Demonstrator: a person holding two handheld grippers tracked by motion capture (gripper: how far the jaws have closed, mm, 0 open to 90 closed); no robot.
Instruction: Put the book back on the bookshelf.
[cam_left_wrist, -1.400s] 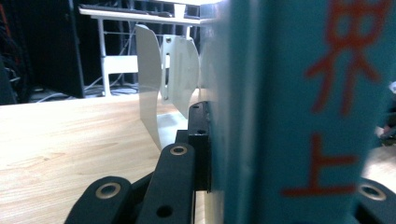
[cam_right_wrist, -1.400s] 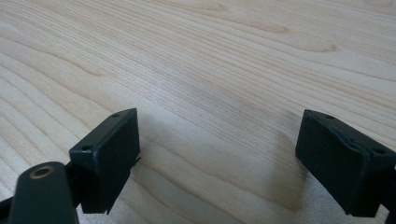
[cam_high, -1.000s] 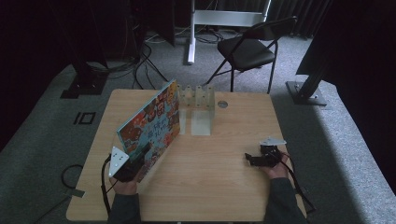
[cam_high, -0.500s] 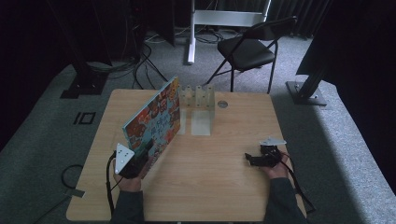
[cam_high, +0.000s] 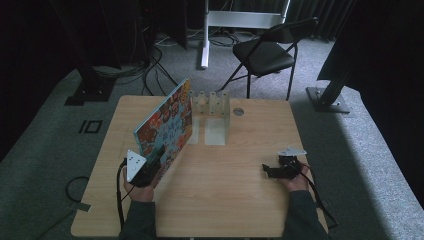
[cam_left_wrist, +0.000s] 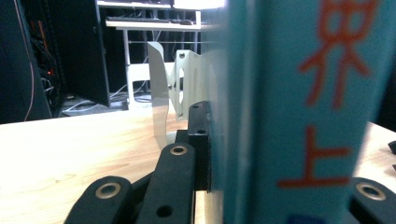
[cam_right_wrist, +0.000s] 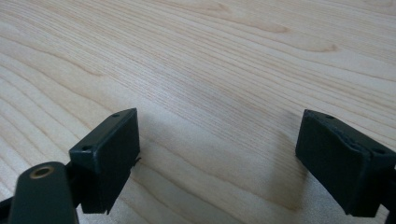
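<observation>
Left gripper clamps the tilted book by one corner (it may twist loose); right gripper gapes empty

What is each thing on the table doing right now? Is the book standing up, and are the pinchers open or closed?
Book: held up off the table, tilted, colourful cover showing.
Left gripper: shut on the book's lower corner.
Right gripper: open, nothing between its jaws, low over the table.
White rack: upright at the table's far side, nothing in its slots.
Folding chair: unfolded, nobody sitting on it.
</observation>
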